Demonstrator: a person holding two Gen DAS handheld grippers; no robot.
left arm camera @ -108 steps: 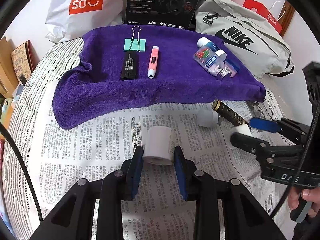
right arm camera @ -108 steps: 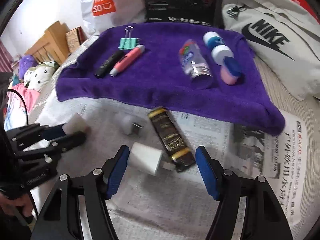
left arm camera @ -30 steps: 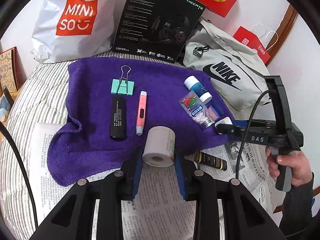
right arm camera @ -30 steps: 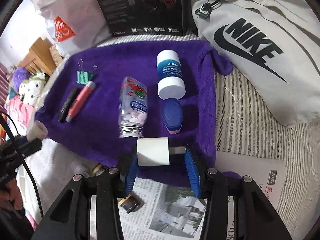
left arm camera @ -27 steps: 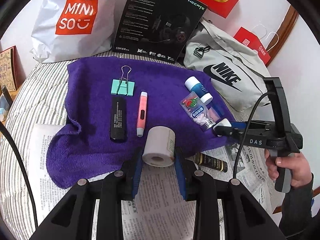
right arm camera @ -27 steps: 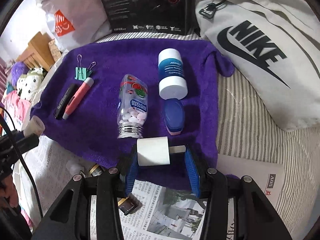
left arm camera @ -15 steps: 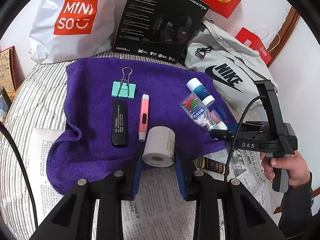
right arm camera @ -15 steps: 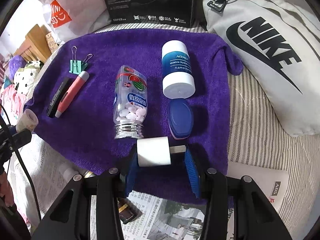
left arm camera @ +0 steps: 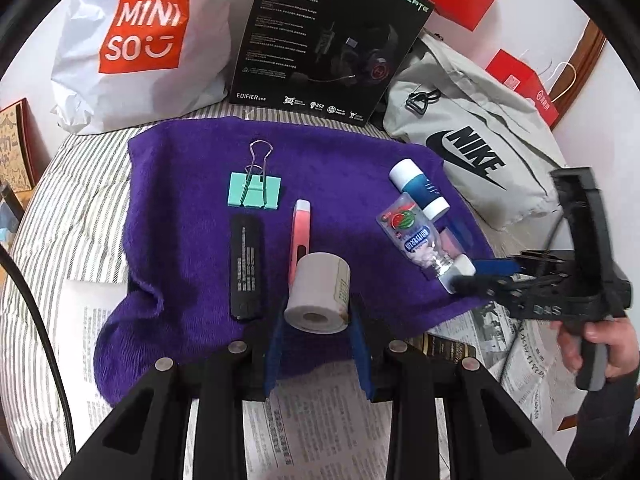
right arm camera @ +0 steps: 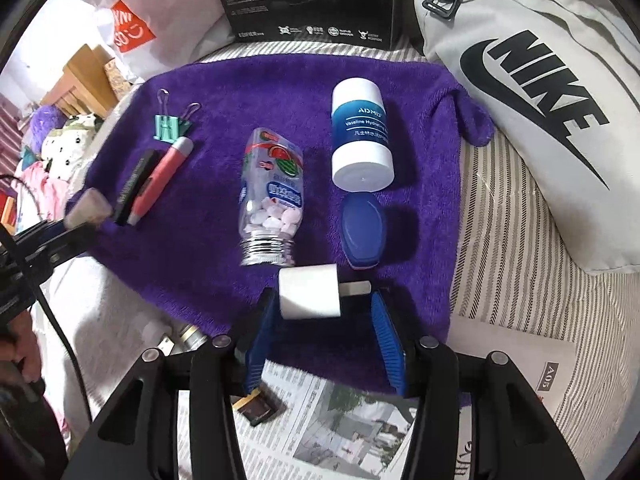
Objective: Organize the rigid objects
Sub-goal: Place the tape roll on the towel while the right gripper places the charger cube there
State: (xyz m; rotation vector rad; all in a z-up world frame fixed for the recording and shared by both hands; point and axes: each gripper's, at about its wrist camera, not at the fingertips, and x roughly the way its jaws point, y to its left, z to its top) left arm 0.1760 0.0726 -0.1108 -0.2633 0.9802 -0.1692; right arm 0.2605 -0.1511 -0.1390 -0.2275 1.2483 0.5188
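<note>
Two hand-held grippers are in my views, both over the near edge of the purple towel spread on the striped bed. My left hand-held gripper is clamped on a white paper roll, its hollow core facing the camera, just in front of the pink pen. My right hand-held gripper has just been opening: the white plug adapter sits between its blue pads, the left pad close against the block, while the right pad stands clear of the prong end, so I read no grip there.

On the towel I see a teal binder clip, a black flat stick beside the pen, a clear candy bottle lying on its side with its silver neck toward me, a blue-and-white tube and a small blue case just below it. The adapter lies just beside the bottle's neck and the case's near end.

Newspaper covers the bed below the towel, with a dark gold-trimmed box on it. A Miniso bag, a black headset box and a Nike bag stand behind the towel.
</note>
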